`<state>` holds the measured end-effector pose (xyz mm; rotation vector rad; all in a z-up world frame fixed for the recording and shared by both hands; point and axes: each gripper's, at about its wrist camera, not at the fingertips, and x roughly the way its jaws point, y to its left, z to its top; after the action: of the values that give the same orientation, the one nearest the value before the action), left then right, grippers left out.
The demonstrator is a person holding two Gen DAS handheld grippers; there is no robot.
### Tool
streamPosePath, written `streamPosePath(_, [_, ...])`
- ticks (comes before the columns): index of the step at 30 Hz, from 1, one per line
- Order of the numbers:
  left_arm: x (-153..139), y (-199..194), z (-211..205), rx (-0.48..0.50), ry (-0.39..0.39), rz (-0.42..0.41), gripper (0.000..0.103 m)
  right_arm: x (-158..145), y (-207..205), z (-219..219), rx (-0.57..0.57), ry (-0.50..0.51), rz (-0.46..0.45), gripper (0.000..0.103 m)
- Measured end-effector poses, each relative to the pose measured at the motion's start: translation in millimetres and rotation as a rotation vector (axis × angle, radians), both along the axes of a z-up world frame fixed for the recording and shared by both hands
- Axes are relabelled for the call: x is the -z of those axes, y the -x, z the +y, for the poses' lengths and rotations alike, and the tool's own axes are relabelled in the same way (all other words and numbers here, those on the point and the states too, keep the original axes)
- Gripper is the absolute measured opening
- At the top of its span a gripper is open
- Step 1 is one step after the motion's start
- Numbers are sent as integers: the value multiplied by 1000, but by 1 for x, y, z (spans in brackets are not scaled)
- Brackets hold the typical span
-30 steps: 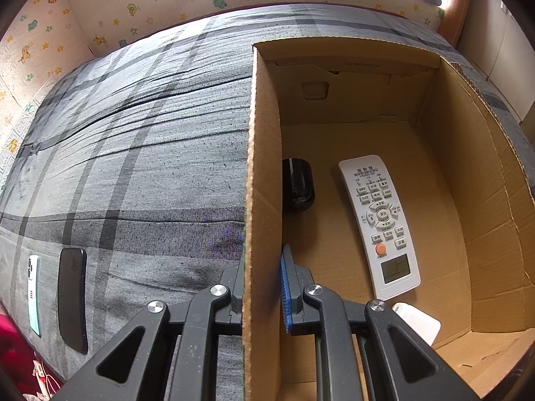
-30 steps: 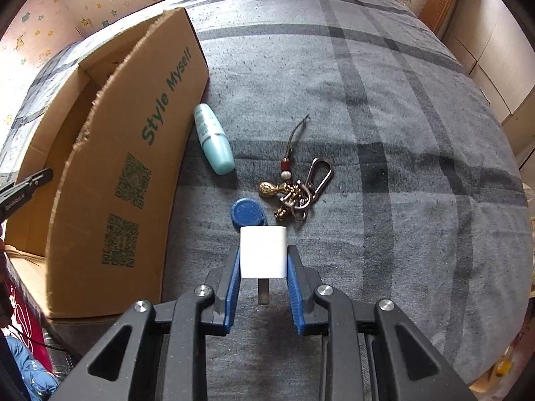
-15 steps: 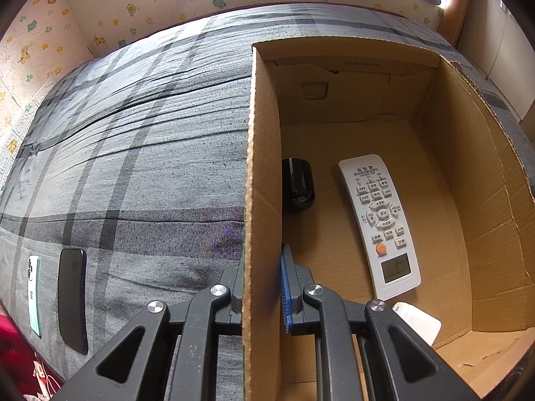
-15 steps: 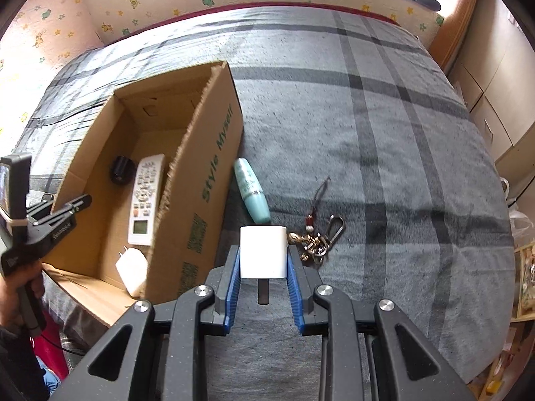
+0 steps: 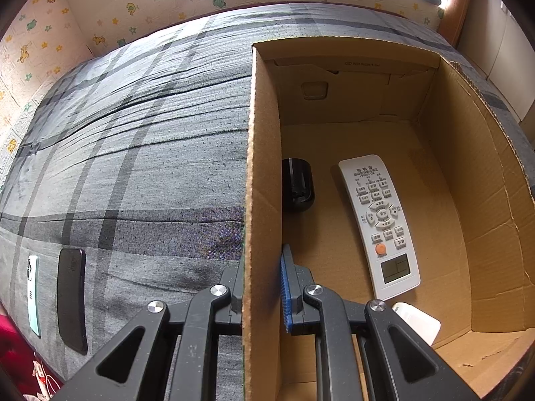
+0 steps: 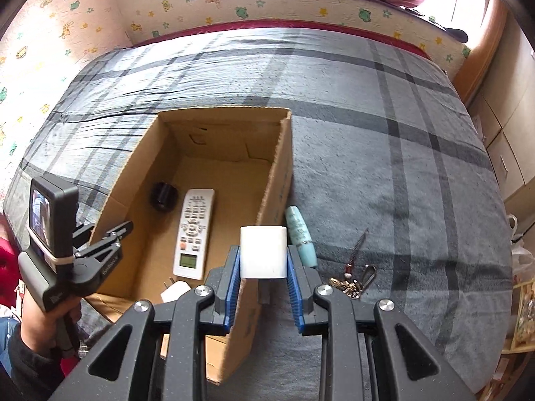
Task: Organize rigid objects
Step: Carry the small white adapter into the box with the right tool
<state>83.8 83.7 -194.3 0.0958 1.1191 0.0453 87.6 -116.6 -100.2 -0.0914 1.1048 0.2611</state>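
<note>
My right gripper (image 6: 263, 260) is shut on a white plug adapter (image 6: 263, 253), held in the air above the right wall of the open cardboard box (image 6: 271, 197). My left gripper (image 5: 262, 284) is shut on the box's left wall (image 5: 262, 200), also seen as the left gripper (image 6: 117, 234) in the right wrist view. Inside the box lie a white remote control (image 5: 379, 224), a black cylinder (image 5: 297, 183) and a white charger (image 5: 416, 322). A teal tube (image 6: 301, 237) and a bunch of keys (image 6: 351, 282) lie on the bed right of the box.
The box sits on a grey plaid bed (image 6: 384, 133). Two phones, one black (image 5: 71, 297) and one mint (image 5: 32, 294), lie on the bed to the box's left. A wall with cartoon stickers (image 6: 83, 10) runs behind, and cabinets (image 6: 508, 147) stand at right.
My right gripper has risen and swung left with the adapter, from low over the keys to above the box's right wall; the box's inside has come into view. The left gripper kept still.
</note>
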Motion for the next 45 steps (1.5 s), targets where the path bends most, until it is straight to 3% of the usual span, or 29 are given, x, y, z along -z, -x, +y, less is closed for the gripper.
streamPosePath(9, [0, 0, -1, 1, -1, -1, 16, 10, -11, 44, -73, 7, 22, 27])
streamPosePath(19, [0, 0, 0, 0, 3, -1, 16, 41, -20, 84, -129, 46, 69, 27])
streamPosePath(35, [0, 0, 2, 4, 5, 1, 16, 113, -36, 103, -99, 161, 227, 27])
streamPosePath(45, [-1, 0, -1, 5, -2, 1, 16, 124, -41, 114, -101, 196, 266, 28])
